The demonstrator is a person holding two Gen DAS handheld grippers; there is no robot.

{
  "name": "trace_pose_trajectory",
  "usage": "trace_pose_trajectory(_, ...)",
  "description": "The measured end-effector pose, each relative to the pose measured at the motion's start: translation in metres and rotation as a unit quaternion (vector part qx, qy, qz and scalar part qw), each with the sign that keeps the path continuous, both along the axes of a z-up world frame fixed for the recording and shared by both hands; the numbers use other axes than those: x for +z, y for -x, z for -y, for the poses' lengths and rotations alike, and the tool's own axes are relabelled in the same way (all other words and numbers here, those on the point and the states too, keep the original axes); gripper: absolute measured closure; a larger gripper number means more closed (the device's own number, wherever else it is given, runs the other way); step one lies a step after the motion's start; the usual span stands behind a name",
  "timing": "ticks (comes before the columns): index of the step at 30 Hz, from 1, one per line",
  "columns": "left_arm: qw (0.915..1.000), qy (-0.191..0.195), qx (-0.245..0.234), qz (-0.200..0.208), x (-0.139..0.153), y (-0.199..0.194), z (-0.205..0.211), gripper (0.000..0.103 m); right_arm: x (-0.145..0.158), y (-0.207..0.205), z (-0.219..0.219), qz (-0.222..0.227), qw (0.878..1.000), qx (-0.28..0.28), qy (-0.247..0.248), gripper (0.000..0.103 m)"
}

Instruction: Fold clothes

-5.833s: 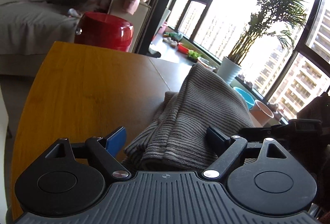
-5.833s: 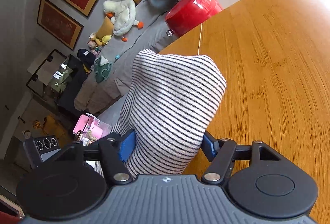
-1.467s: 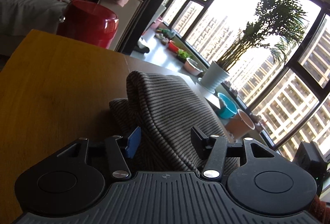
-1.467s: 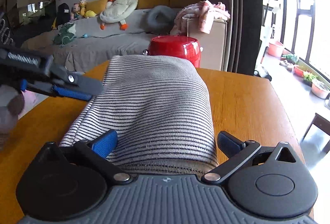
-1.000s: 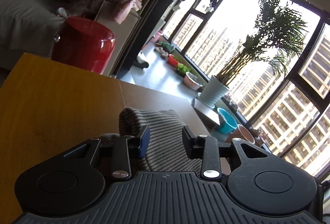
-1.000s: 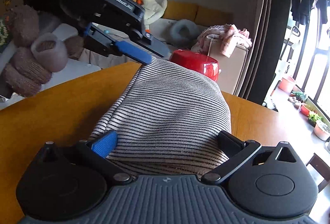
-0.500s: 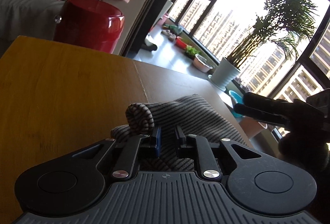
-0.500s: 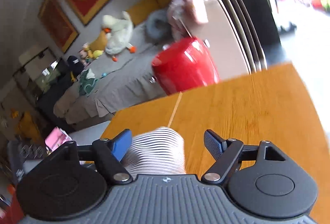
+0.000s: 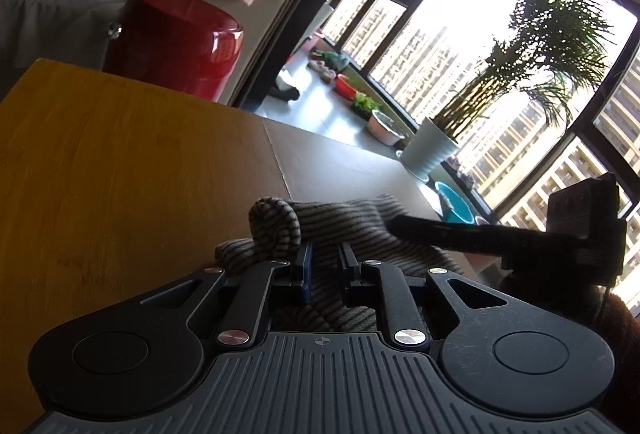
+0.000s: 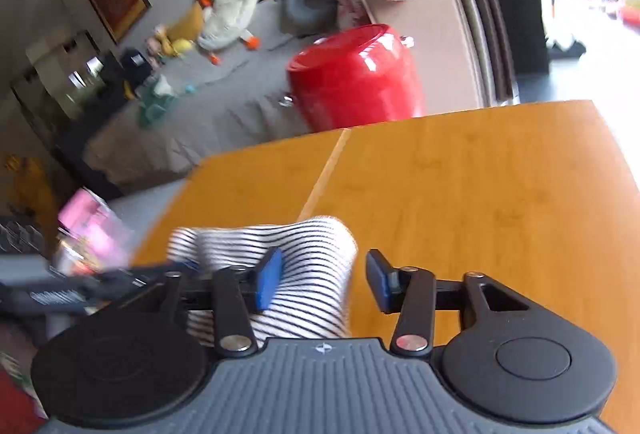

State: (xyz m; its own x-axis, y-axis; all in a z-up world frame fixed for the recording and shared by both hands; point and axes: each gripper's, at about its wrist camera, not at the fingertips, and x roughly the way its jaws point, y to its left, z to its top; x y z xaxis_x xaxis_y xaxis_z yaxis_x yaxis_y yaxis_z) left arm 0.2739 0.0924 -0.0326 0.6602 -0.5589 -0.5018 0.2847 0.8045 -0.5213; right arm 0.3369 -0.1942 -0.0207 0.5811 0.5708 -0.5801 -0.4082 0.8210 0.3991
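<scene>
Striped garment (image 9: 344, 230) pinched in left tool (image 9: 325, 274), on table (image 9: 120, 162).

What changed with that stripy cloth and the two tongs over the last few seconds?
The left tongs went from wide open to pinched on the striped cloth. The cloth, earlier draped high, now lies lower on the wooden table. The right tongs narrowed but stay open. The red pot stayed put.

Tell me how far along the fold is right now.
Done: the striped garment lies bunched in layers on the wooden table. In hand: the left gripper pinches its near edge; the right gripper has its jaws open around another part. Left: flattening the rolled lump and squaring up.
</scene>
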Motion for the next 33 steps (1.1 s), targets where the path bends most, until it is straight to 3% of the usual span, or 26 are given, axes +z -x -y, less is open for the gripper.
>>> trace_pose_trajectory(4, 1.0, -0.006, -0.001, 0.004, 0.0, 0.0, 0.001, 0.086, 0.013, 0.016, -0.007, 0.041, 0.999, -0.007, 0.035, 0.048)
trace_pose_trajectory(6, 1.0, -0.003, -0.001, 0.002, 0.0, 0.0, -0.001, 0.086, 0.027, 0.035, -0.013, 0.083, 0.995, 0.002, 0.057, 0.04)
trace_pose_trajectory(10, 1.0, 0.009, -0.001, 0.002, -0.003, 0.0, -0.005, 0.086, 0.055, 0.095, -0.02, 0.152, 0.985, 0.075, 0.016, 0.036)
trace_pose_trajectory(12, 0.9999, 0.013, 0.003, 0.0, -0.003, -0.001, -0.004, 0.086, 0.055, 0.121, -0.032, 0.147, 0.98, 0.133, 0.01, 0.036)
trace_pose_trajectory(13, 0.9999, 0.013, 0.005, -0.001, -0.003, -0.002, -0.003, 0.086, 0.047, 0.13, -0.043, 0.135, 0.979, 0.151, 0.035, 0.036)
trace_pose_trajectory(16, 0.9998, 0.015, 0.012, -0.004, -0.003, -0.003, -0.001, 0.086, 0.019, 0.153, -0.071, 0.174, 0.965, 0.152, 0.121, 0.033)
trace_pose_trajectory(19, 0.9997, 0.01, 0.02, -0.003, 0.006, 0.002, -0.002, 0.086, 0.021, 0.156, -0.077, 0.176, 0.965, 0.146, 0.126, 0.03)
trace_pose_trajectory(20, 0.9997, 0.01, 0.023, -0.001, 0.009, 0.005, -0.003, 0.081, 0.021, 0.156, -0.077, 0.177, 0.965, 0.145, 0.127, 0.03)
trace_pose_trajectory(21, 0.9996, 0.013, 0.024, 0.004, 0.015, 0.008, -0.004, 0.069, 0.021, 0.157, -0.077, 0.178, 0.965, 0.145, 0.128, 0.03)
trace_pose_trajectory(23, 0.9993, 0.019, 0.024, 0.023, 0.028, 0.018, -0.006, 0.062, 0.021, 0.161, -0.077, 0.183, 0.964, 0.144, 0.131, 0.031)
trace_pose_trajectory(26, 0.9996, 0.001, 0.019, 0.023, 0.03, 0.021, -0.003, 0.061, 0.023, 0.16, -0.075, 0.182, 0.965, 0.142, 0.124, 0.03)
trace_pose_trajectory(30, 0.9988, -0.043, 0.018, 0.012, 0.015, 0.018, 0.007, 0.068, 0.045, 0.158, -0.048, 0.173, 0.974, 0.133, 0.067, 0.027)
trace_pose_trajectory(33, 0.998, -0.056, 0.019, 0.023, 0.016, 0.02, 0.011, 0.068, 0.056, 0.147, -0.018, 0.152, 0.985, 0.078, 0.033, 0.019)
